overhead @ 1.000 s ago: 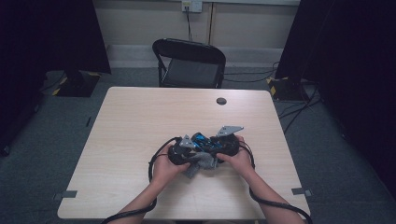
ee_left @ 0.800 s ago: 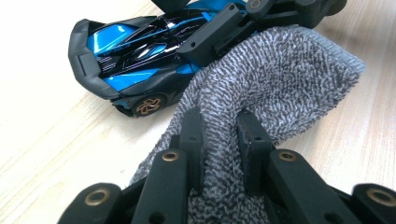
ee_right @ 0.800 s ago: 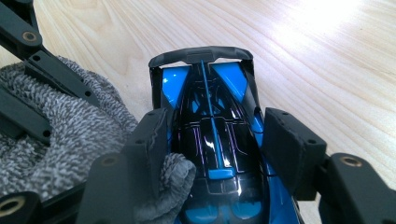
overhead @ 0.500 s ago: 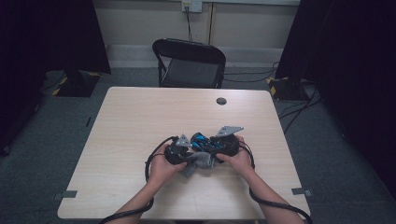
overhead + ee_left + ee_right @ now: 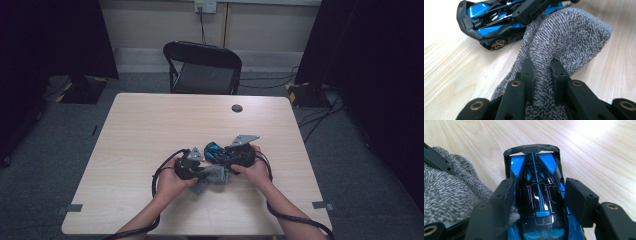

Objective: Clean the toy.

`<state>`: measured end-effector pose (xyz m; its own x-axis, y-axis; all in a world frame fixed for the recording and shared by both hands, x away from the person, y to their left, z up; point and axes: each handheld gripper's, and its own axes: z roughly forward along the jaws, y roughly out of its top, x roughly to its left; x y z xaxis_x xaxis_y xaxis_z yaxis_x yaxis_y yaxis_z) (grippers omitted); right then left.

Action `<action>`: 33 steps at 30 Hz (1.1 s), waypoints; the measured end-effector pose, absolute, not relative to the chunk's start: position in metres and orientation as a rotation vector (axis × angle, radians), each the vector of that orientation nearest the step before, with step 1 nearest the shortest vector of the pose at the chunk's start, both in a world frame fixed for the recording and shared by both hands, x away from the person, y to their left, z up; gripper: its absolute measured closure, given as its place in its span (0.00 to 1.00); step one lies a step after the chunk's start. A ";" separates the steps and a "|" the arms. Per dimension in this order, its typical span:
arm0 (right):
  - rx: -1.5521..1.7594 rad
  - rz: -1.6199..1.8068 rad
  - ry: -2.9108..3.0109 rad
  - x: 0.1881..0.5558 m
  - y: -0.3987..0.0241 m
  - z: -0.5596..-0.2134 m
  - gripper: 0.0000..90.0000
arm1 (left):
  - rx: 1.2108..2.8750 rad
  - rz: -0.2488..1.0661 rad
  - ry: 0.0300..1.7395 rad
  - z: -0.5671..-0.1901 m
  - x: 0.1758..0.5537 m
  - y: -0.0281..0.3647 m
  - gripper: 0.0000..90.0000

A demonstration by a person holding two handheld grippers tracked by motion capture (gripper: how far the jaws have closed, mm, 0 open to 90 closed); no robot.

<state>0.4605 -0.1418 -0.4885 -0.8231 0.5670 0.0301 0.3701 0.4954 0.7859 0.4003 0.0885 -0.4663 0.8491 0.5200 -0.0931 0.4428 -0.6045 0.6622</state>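
So the toy car (image 5: 537,202) was held by the right gripper (image 5: 539,202), jaws set against both of its flanks, about halfway in because of the car's width. It was blue and black, parked on the table (image 5: 150,130) near the person's edge, just right of the middle in the high view (image 5: 220,151).

The grey cloth (image 5: 564,42) was pinched by the left gripper (image 5: 541,75), jaws drawn in tight with a fold of the fabric bunched between them. From there the cloth was draped up against the side of the car (image 5: 486,20), touching it, under the other gripper's black jaw.

Progress-wise: the setup looked done. Car steadied, cloth grabbed and brought into contact. What looked left was the actual wiping. It couldn't be told how much of the body had been covered; the roof and rear wing looked glossy in the right gripper view, but that proves little. The wheel side facing the left gripper seemed untouched by the cloth at that point. Probably early-to-middle, as a guess.
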 end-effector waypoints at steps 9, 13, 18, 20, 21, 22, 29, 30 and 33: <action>0.807 1.234 2.514 0.461 -0.142 -0.488 0.46 | 2.302 0.177 0.770 -0.466 0.408 0.105 0.84; 0.805 1.235 2.511 0.461 -0.143 -0.488 0.46 | 2.312 0.211 0.809 -0.465 0.414 0.115 0.84; 0.803 1.237 2.510 0.461 -0.143 -0.489 0.46 | 2.295 0.221 0.840 -0.464 0.417 0.125 0.84; 0.801 1.239 2.508 0.461 -0.143 -0.489 0.46 | 2.284 0.218 0.852 -0.463 0.419 0.130 0.84; 0.801 1.239 2.508 0.461 -0.143 -0.489 0.46 | 2.270 0.223 0.862 -0.463 0.420 0.131 0.84; 0.800 1.238 2.508 0.461 -0.142 -0.489 0.46 | 2.261 0.226 0.878 -0.463 0.422 0.134 0.84; 0.802 1.243 2.506 0.460 -0.143 -0.489 0.46 | 2.229 0.267 0.924 -0.459 0.425 0.150 0.84; 0.802 1.244 2.506 0.460 -0.143 -0.489 0.46 | 2.220 0.265 0.932 -0.459 0.425 0.153 0.85; 0.804 1.247 2.505 0.460 -0.144 -0.489 0.46 | 2.200 0.281 0.946 -0.455 0.424 0.163 0.84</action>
